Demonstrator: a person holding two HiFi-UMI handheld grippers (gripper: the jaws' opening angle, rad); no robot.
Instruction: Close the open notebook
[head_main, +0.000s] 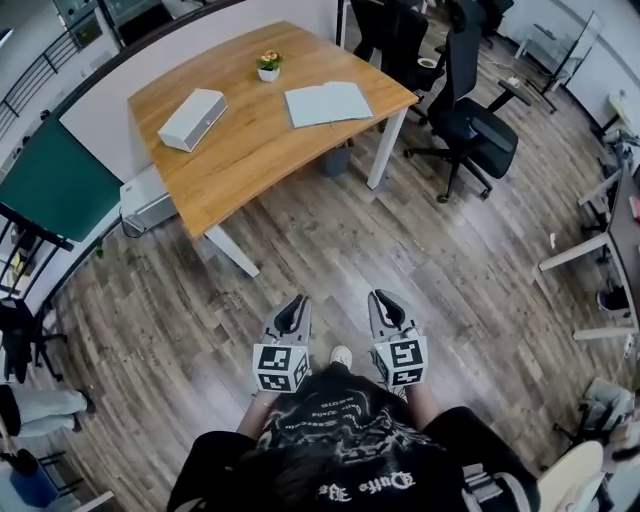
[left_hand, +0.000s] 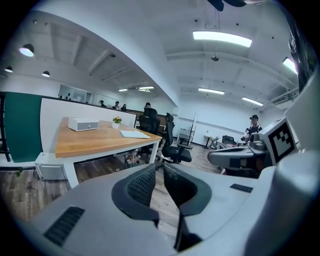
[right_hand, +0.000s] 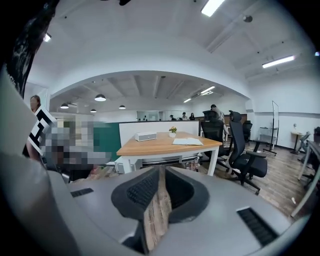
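The open notebook (head_main: 328, 103) lies flat, pale pages up, near the right end of the wooden table (head_main: 250, 150). It also shows as the notebook (left_hand: 134, 134) in the left gripper view and as the notebook (right_hand: 187, 141) in the right gripper view, far off. My left gripper (head_main: 297, 303) and right gripper (head_main: 378, 297) are held side by side above the wooden floor, well short of the table. Both point toward it, slightly downward. The left gripper (left_hand: 159, 167) and the right gripper (right_hand: 161, 170) are shut with nothing between the pads.
On the table stand a white box (head_main: 192, 119) at the left and a small potted plant (head_main: 268, 67) at the back. A black office chair (head_main: 470, 120) stands right of the table, a green panel (head_main: 50, 185) on its left. Wood floor lies between me and the table.
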